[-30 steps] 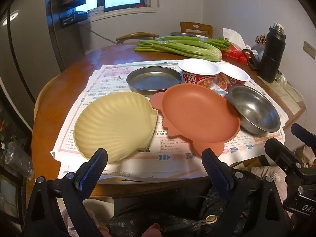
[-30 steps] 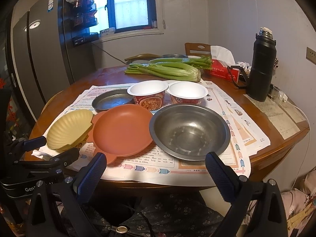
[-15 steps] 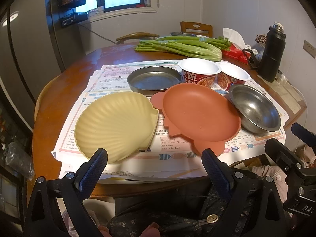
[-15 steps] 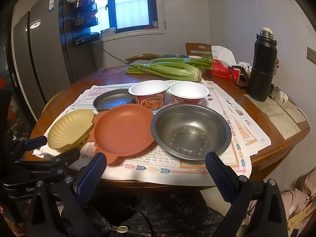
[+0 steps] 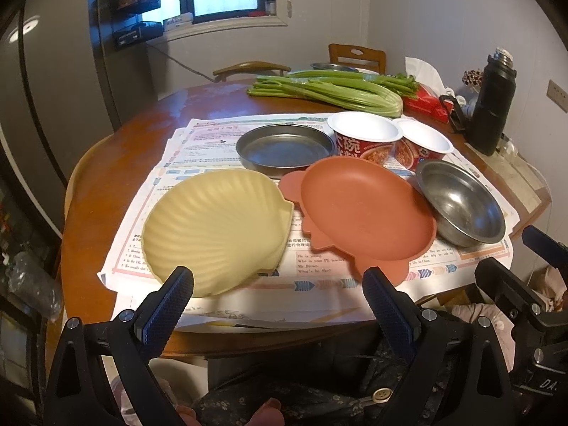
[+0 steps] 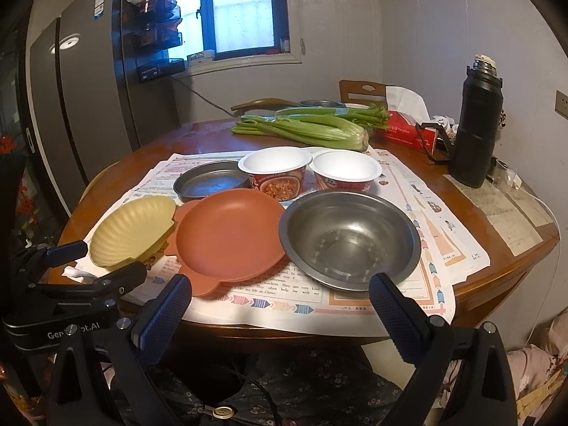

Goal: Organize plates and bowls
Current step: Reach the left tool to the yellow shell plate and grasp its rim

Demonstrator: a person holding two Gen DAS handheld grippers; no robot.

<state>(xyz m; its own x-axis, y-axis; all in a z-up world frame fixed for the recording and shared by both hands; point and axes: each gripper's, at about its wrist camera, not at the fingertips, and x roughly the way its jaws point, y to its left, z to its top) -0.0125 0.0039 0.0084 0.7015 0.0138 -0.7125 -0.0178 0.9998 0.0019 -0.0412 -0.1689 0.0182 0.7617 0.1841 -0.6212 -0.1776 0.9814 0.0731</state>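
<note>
A yellow shell-shaped plate lies at the front left of the paper-covered table. Beside it lies an orange plate, then a steel bowl. Behind them sit a shallow steel dish and two instant-noodle bowls. My left gripper is open and empty, just short of the table edge before the shell plate. My right gripper is open and empty, before the orange plate and steel bowl.
Celery lies at the back of the round wooden table. A red tissue box and a black flask stand at the right. A fridge is on the left, chairs behind.
Both grippers have crept slightly forward toward the table. The dishes have not moved and both grippers stay open.
</note>
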